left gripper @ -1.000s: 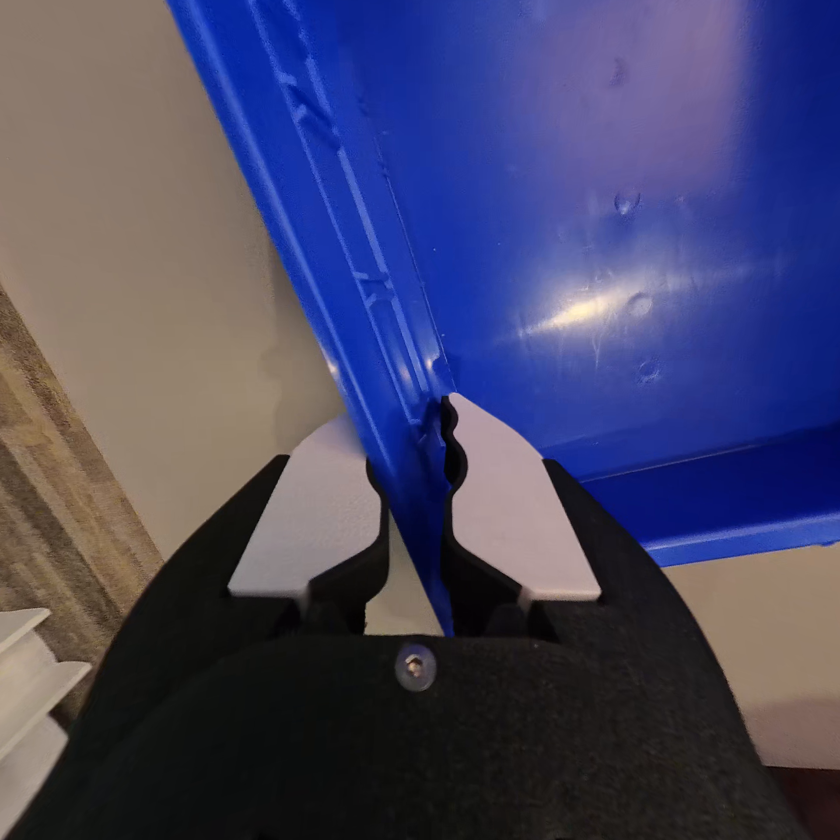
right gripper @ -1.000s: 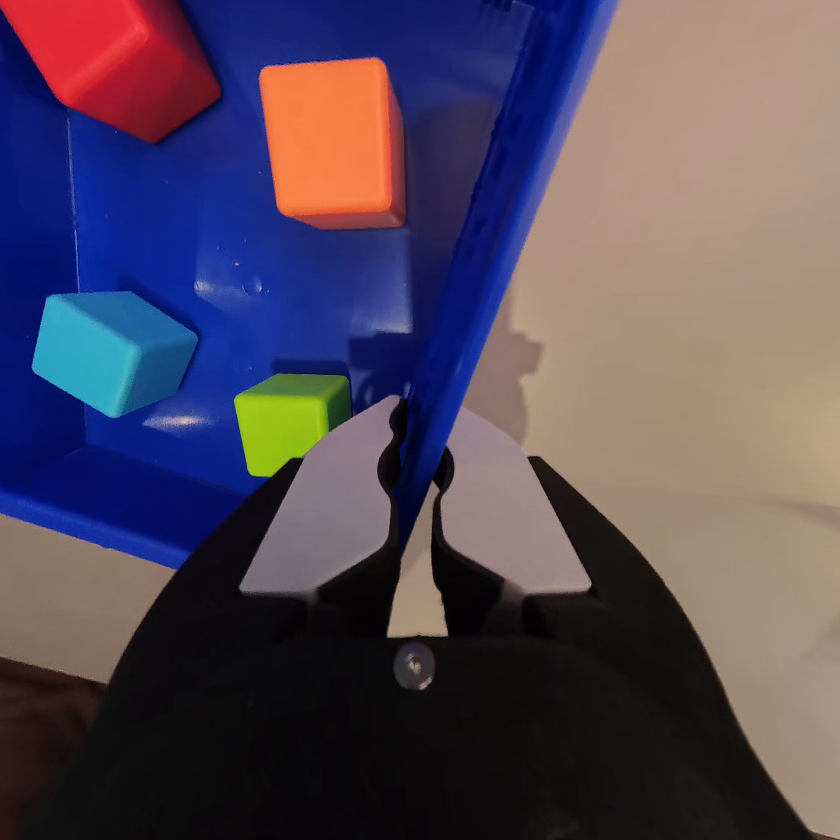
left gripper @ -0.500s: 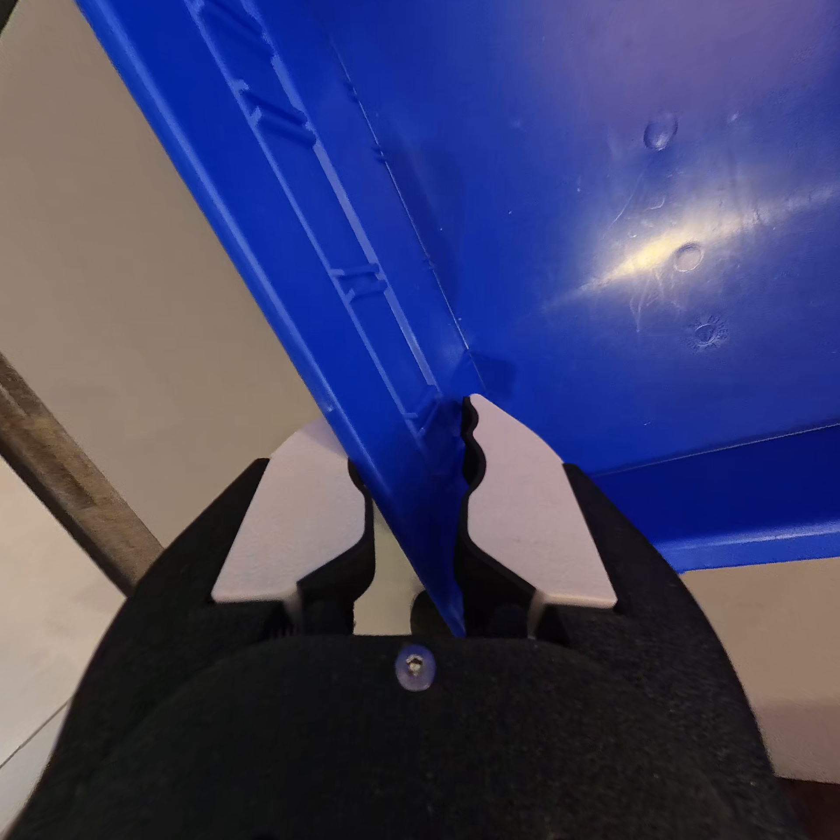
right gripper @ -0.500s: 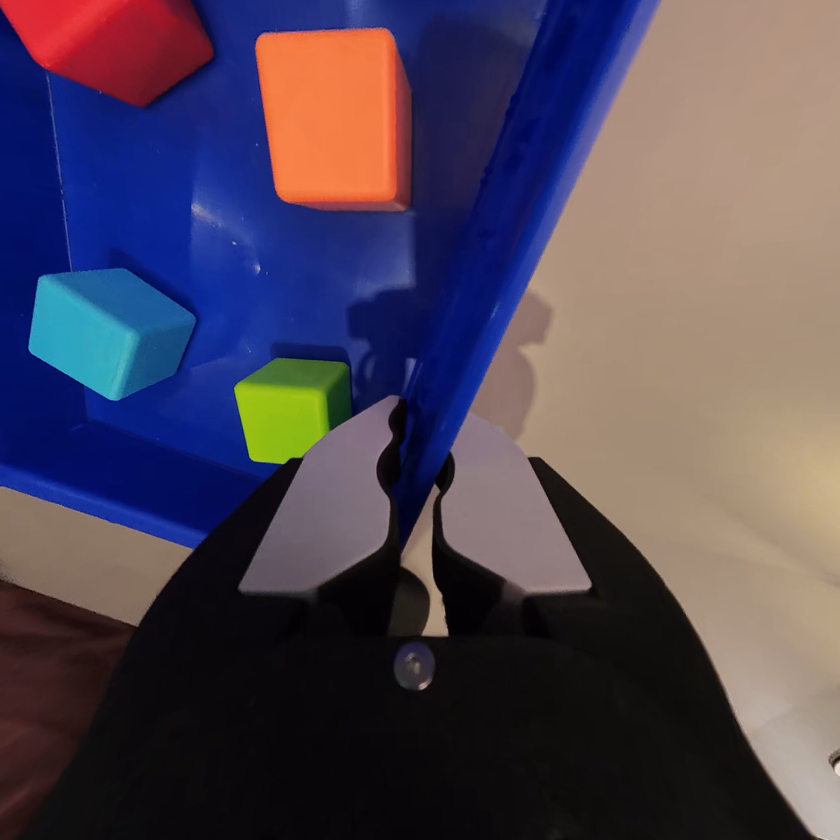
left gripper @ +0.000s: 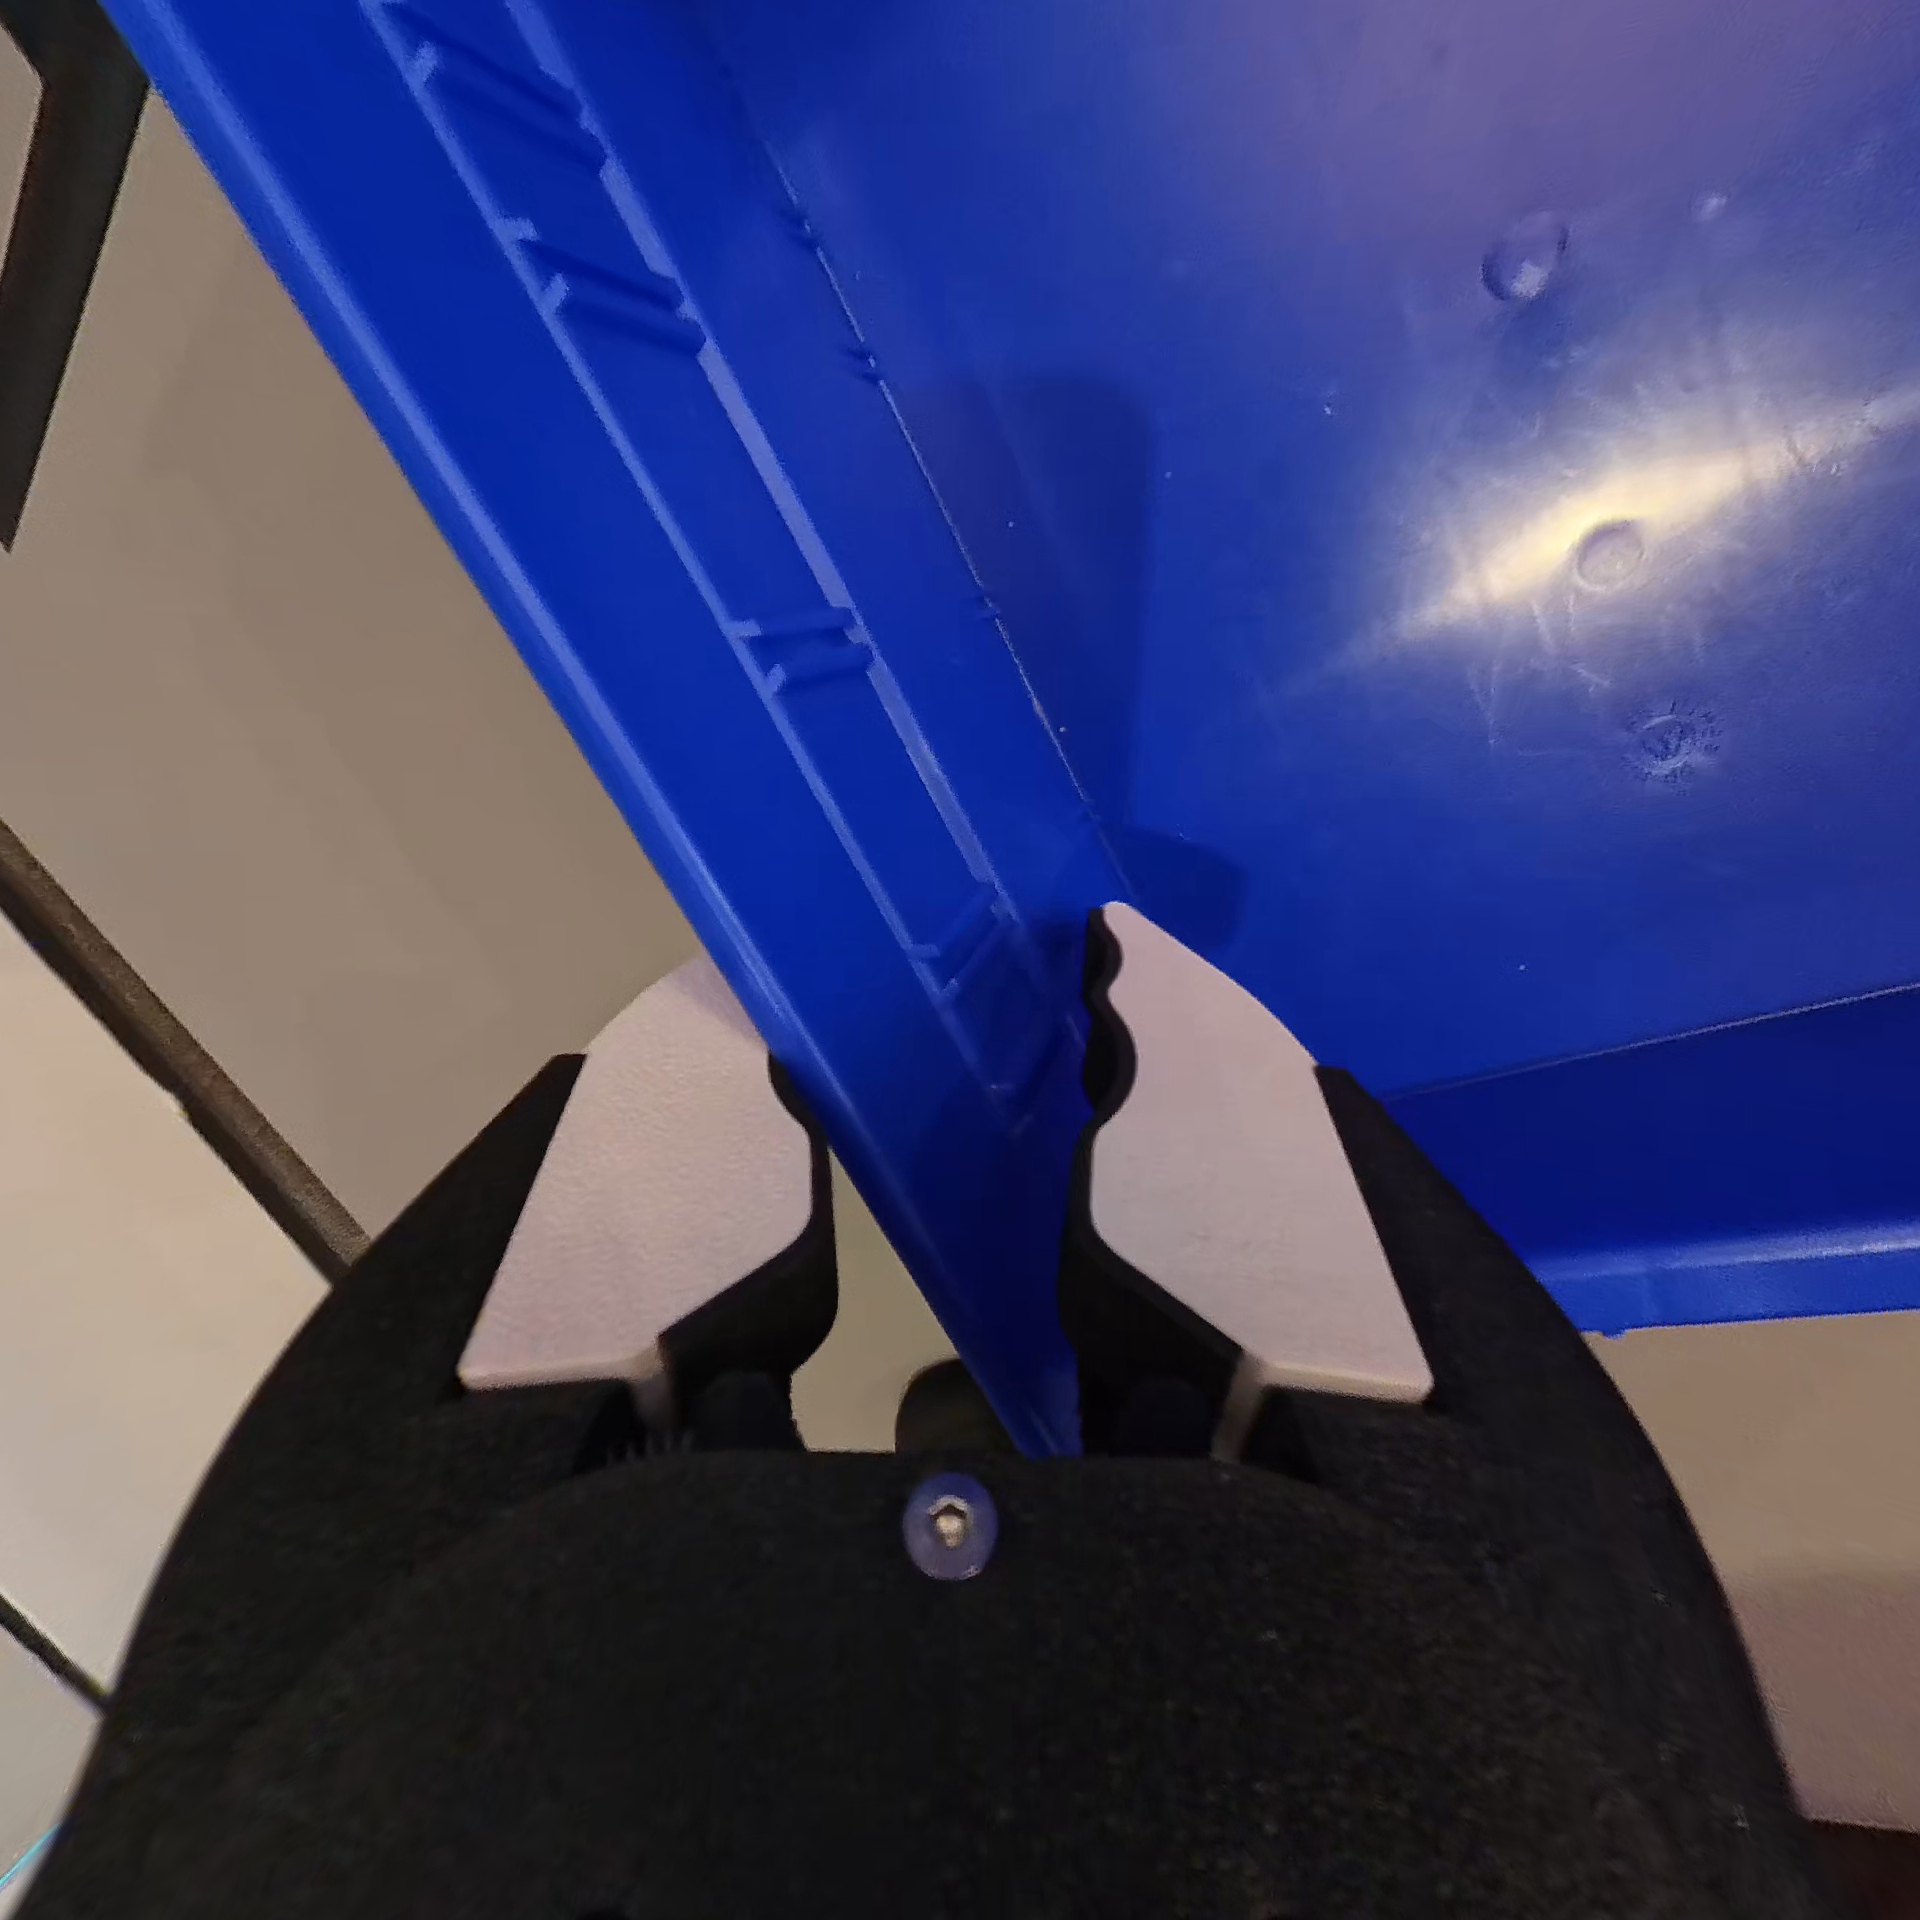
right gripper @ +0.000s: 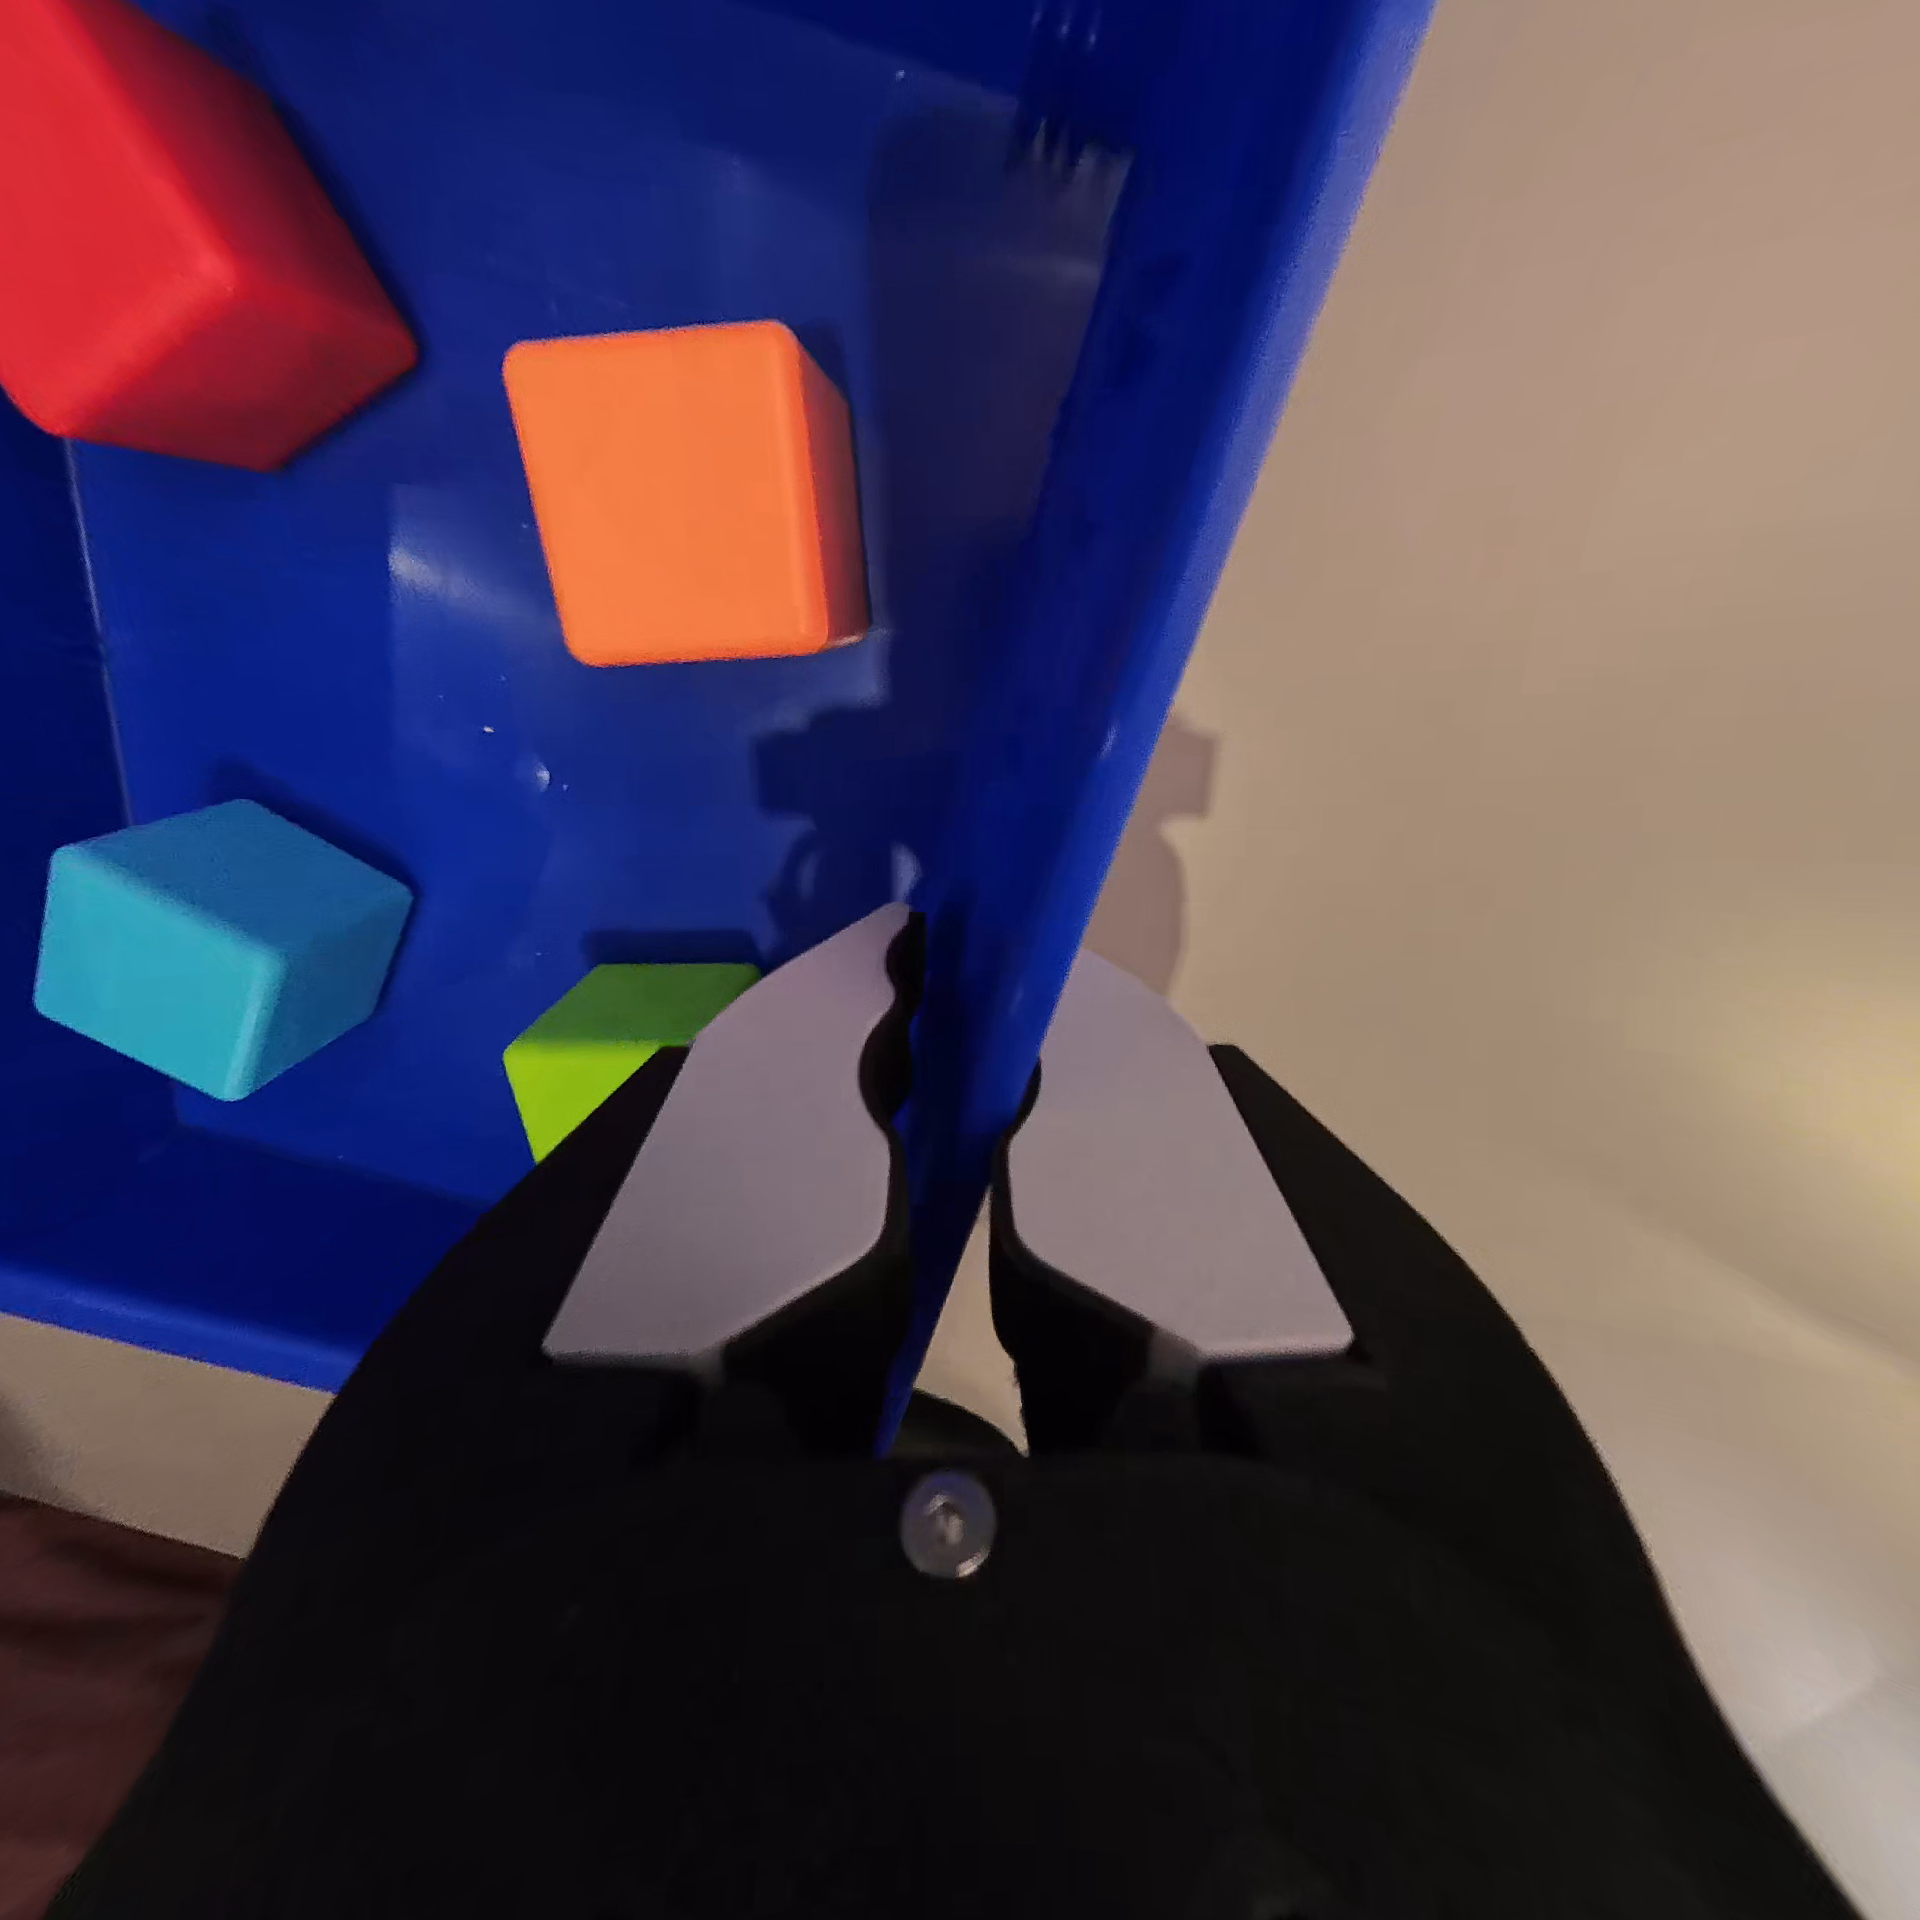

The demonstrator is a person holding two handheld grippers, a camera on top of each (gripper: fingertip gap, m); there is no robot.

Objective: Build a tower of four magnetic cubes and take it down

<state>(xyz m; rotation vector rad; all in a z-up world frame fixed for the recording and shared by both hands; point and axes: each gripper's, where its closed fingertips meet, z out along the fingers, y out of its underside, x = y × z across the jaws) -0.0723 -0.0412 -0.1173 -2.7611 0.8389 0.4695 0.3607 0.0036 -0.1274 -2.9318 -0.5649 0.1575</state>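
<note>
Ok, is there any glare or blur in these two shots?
Left wrist view: sharp, with a bright streak of glare on the blue bin floor. Right wrist view: motion blur softens the orange cube, the red cube and the bin wall; a gripper-shaped shadow falls on the pale surface beyond.

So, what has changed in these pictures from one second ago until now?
The blue bin moved with both tongs: in the left view new background appeared at its left, and in the right view the orange cube and red cube sit lower. Unchanged: left tongs and right tongs stay clamped on opposite walls; the four cubes remain apart.
</note>
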